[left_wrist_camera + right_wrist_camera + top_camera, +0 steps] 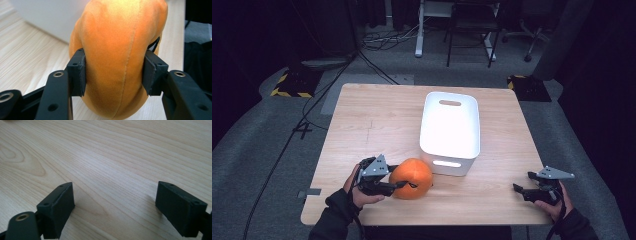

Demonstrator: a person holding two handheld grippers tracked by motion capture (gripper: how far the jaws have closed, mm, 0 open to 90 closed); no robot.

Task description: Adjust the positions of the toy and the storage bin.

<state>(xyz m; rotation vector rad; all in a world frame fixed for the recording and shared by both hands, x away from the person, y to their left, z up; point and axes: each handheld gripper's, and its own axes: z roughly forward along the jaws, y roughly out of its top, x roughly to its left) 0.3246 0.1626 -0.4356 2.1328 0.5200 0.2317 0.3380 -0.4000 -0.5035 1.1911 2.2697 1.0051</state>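
An orange plush ball (412, 178) rests on the wooden table (372, 125) near its front edge, just in front of the white bin (472, 131). My left gripper (401, 176) comes at it from the left and is shut on it. In the left gripper view both pads press into the sides of the plush ball (117, 50), denting the soft fabric between the jaws of the left gripper (115, 72). My right gripper (523, 181) rests at the table's front right corner, open, with only bare wood between the jaws of the right gripper (115, 202).
The white bin is rectangular with handle slots and stands right of the table's centre, close behind the plush ball; its wall (47, 17) shows in the left gripper view. Grey floor, cables and chair legs lie beyond the table's far edge.
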